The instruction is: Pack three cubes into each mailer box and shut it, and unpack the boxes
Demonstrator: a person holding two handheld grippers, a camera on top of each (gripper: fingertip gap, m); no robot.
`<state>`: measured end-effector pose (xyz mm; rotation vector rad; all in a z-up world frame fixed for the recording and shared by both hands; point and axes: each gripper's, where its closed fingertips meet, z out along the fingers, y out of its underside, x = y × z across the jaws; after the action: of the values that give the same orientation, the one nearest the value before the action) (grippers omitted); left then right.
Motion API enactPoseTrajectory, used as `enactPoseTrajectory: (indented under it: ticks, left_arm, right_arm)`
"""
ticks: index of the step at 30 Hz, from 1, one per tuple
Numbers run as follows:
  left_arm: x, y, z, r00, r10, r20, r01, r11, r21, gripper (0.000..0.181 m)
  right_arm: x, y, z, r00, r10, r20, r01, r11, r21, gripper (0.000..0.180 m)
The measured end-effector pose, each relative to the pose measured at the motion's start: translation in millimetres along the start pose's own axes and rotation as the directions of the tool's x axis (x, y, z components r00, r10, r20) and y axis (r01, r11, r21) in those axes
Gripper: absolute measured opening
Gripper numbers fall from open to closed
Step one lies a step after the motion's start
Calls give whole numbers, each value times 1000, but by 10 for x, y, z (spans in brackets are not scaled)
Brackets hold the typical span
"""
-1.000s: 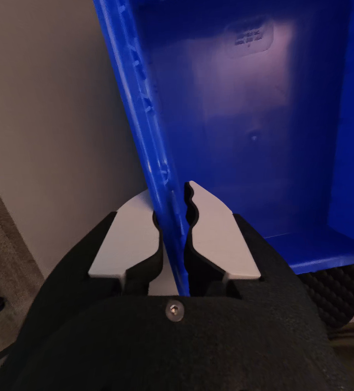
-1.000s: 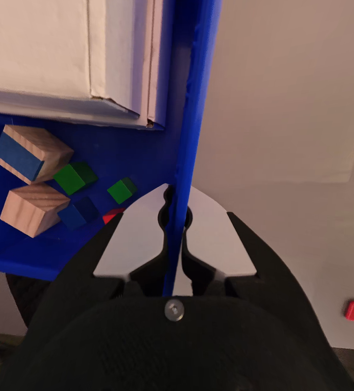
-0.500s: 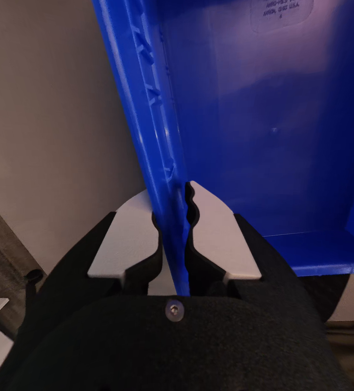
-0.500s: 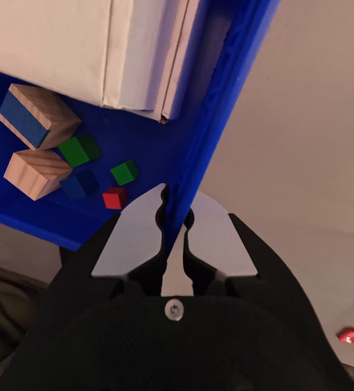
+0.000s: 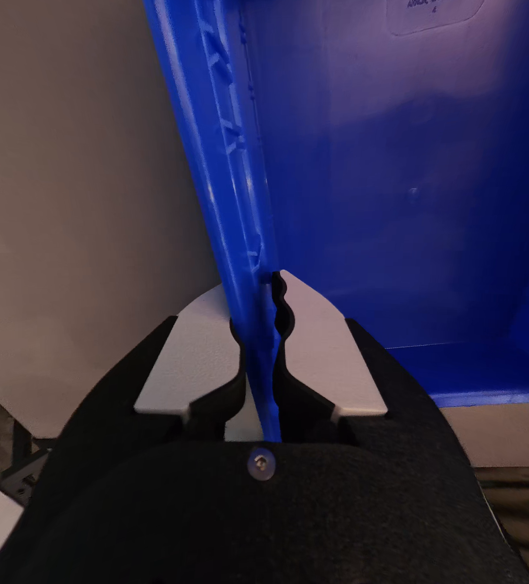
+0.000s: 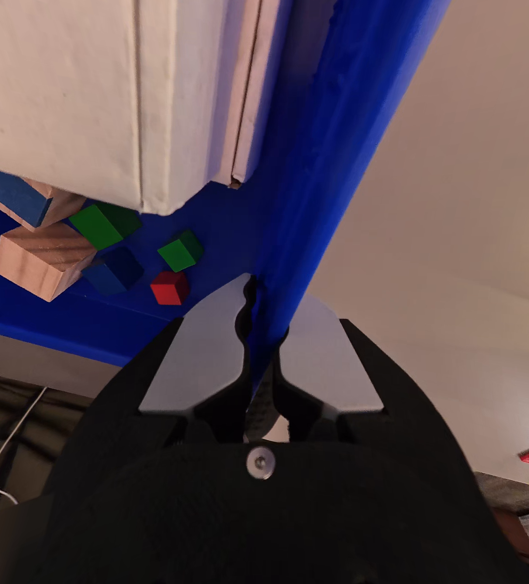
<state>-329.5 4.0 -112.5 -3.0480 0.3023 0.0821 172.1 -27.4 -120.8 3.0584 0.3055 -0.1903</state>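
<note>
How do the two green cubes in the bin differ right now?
In the right wrist view, the larger green cube lies farther left, partly tucked under the white mailer box and beside a wooden block. The smaller green cube sits free on the blue bin floor, nearer the right tongs, just above the red cube. Both are plain green.

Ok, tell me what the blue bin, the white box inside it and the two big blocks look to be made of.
Blue bin: looks like moulded plastic, smooth with a slight sheen; ribs run along its rim in the left wrist view.
White box: likely cardboard, matte; a brown edge shows at one corner.
Two big blocks: wood, bare with visible grain; one has a blue painted face.
</note>
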Motion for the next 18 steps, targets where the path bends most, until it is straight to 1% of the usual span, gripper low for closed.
enactPoseTrajectory:
  ticks: [7,11,15,18]
  left_arm:
    - [218,67,-9,995,64,81,-62,998,-33,25]
    - [326,49,-4,988,115,108,-112,993,-30,28]
    - [379,31,-6,981,166,96,-164,986,-27,33]
    - [411,48,-48,980,196,37,-195,980,-28,44]
  right_arm:
    - [-195,-126,30,999,13,-36,-13,1000,17,9]
    - [-250,-196,40,998,16,-55,-14,999,39,10]
    - [-260,-238,43,997,-7,-76,11,999,52,13]
    - [-243,-269,15,996,-35,-84,40,997,61,15]
